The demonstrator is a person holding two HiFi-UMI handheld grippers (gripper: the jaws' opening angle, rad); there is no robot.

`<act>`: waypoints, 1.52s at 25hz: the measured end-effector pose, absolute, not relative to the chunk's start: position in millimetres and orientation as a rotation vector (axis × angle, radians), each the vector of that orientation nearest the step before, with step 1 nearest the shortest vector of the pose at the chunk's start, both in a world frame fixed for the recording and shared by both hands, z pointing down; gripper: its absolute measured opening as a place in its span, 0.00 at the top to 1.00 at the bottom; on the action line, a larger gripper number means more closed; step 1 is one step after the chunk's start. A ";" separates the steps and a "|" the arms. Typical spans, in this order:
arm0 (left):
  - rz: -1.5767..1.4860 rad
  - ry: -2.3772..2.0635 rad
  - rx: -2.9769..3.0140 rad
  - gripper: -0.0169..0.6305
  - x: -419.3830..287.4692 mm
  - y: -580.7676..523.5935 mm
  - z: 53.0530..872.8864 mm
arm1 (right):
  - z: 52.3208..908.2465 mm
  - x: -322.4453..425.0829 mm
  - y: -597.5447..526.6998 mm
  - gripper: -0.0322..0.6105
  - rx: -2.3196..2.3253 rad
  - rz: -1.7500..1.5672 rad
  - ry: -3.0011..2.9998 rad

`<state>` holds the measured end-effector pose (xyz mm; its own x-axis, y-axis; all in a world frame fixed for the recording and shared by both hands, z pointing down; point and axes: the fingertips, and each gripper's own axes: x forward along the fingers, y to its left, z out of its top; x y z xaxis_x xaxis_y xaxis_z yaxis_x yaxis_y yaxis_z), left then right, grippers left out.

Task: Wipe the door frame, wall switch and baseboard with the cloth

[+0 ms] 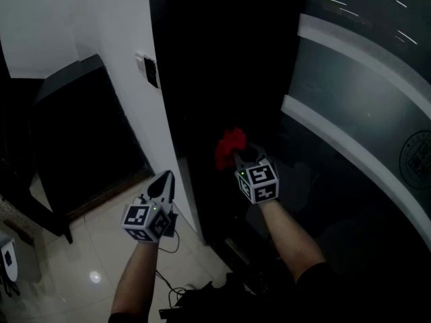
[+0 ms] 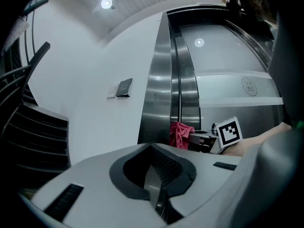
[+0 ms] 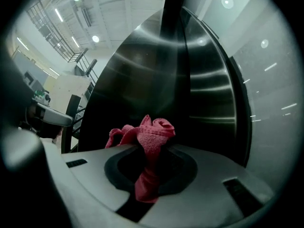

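Head view puts your right gripper [image 1: 242,157] up at the dark steel door frame [image 1: 202,79]. Its jaws are clamped on the red cloth [image 1: 229,145], which bunches out ahead of the tips over the frame's face; you cannot tell from here whether the cloth actually touches the metal. In the right gripper view a twisted tail of the cloth runs down between the jaws and the rest blooms above them, with brushed steel close behind. Your left gripper [image 1: 163,182] hangs lower and to the left, near the frame's outer edge where it meets the white wall [image 1: 114,25]. In the left gripper view its jaws are pressed together with nothing between them. The wall switch [image 1: 149,70] sits on that wall, farther up and just left of the frame edge, well apart from both grippers. Right of the frame runs a dark glass panel [image 1: 363,133] crossed by pale bands. Below the left gripper lies glossy tiled floor [image 1: 101,254], bounded on the left by a dark bulky unit [image 1: 81,126] and, nearer you, by loose cables [image 1: 172,291].
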<state>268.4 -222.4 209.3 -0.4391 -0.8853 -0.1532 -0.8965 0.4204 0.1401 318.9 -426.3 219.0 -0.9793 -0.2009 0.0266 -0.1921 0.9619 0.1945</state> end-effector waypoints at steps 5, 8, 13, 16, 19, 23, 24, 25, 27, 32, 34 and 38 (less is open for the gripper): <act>0.308 2.634 -1.565 0.98 269.5 -218.1 222.4 | 247.9 321.9 -428.6 0.87 0.313 -0.247 -3.057; 0.309 2.657 -1.578 0.98 272.3 -215.8 241.8 | 268.0 328.8 -429.0 0.87 0.325 -0.201 -3.041; 0.335 2.661 -1.579 0.98 262.9 -216.5 255.4 | 299.3 319.7 -431.6 0.87 0.340 -0.193 -3.016; 0.338 2.681 -1.554 0.98 258.0 -210.0 269.0 | 322.1 317.9 -429.4 0.87 0.326 -0.168 -3.004; 0.353 2.720 -1.523 0.98 258.3 -200.4 281.5 | 350.1 320.4 -422.6 0.87 0.291 -0.137 -2.980; 0.351 2.728 -1.506 0.98 257.8 -197.6 290.5 | 371.6 319.5 -420.8 0.87 0.295 -0.149 -2.950; 0.351 2.723 -1.496 0.98 256.9 -196.3 291.9 | 373.4 318.9 -419.4 0.87 0.299 -0.159 -2.949; 0.356 2.718 -1.484 0.98 255.4 -194.6 293.2 | 374.2 317.9 -417.4 0.87 0.301 -0.171 -2.947; 0.378 2.711 -1.472 0.98 253.1 -191.2 296.7 | 377.9 315.5 -414.7 0.87 0.312 -0.178 -2.938; 0.387 2.727 -1.491 0.98 256.4 -188.6 320.4 | 405.5 316.2 -412.4 0.87 0.309 -0.150 -2.890; 0.379 2.748 -1.485 0.98 257.2 -186.6 329.8 | 417.3 320.7 -412.1 0.87 0.300 -0.141 -2.868; 0.373 2.762 -1.487 0.98 259.7 -182.8 339.7 | 436.5 332.5 -413.0 0.87 0.302 -0.125 -2.833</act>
